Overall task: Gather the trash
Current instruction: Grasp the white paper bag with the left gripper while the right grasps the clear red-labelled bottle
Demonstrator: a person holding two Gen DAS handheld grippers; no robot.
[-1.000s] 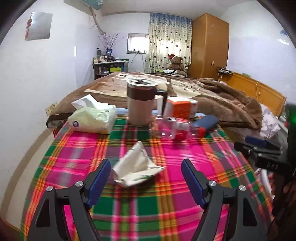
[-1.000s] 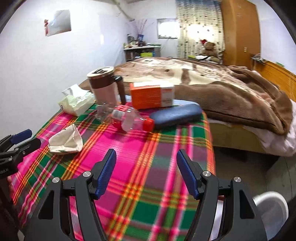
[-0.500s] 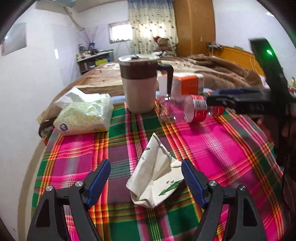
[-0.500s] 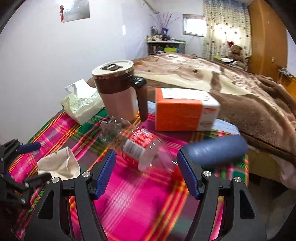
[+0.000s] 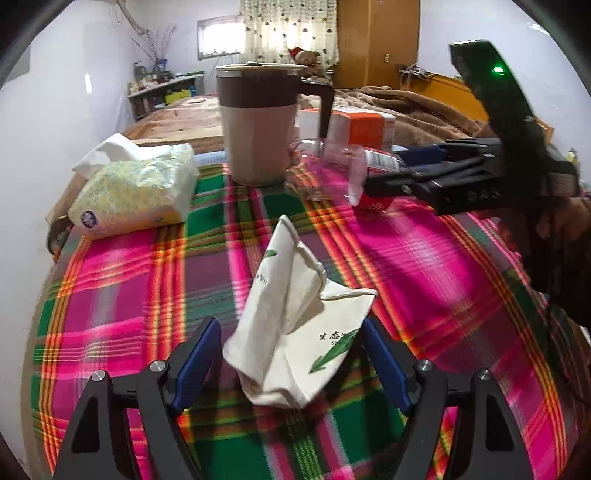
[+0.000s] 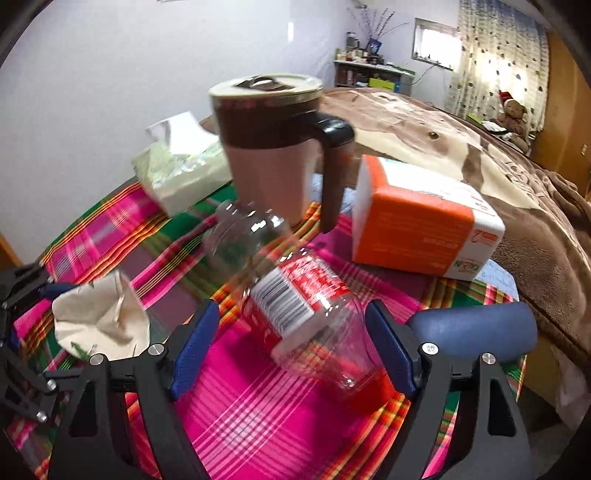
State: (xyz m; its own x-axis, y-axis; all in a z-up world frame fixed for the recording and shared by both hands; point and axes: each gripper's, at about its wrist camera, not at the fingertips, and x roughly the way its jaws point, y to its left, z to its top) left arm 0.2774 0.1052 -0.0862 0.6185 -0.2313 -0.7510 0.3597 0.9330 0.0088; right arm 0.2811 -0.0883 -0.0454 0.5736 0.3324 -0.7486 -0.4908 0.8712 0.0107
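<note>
Crumpled paper wrapper (image 5: pixel 295 332) lies on the plaid-covered bench (image 5: pixel 110 288) between the spread blue pads of the left tongs (image 5: pixel 291 363), not gripped. Right of it, the empty plastic bottle (image 6: pixel 295 306) lies on its side between the right tongs (image 6: pixel 291 350), whose jaws are opening, clear of it.

Pale lilac walls (image 6: pixel 92 74) enclose a bedroom. A small bright window (image 5: pixel 218 38) sits beside patterned curtains (image 5: pixel 291 26), daylight glowing through both. A tall wooden wardrobe (image 5: pixel 376 40) stands in the corner, a cluttered shelf unit (image 6: pixel 373 74) under the window, and a bed with a brown blanket (image 6: pixel 517 192) fills the middle.
</note>
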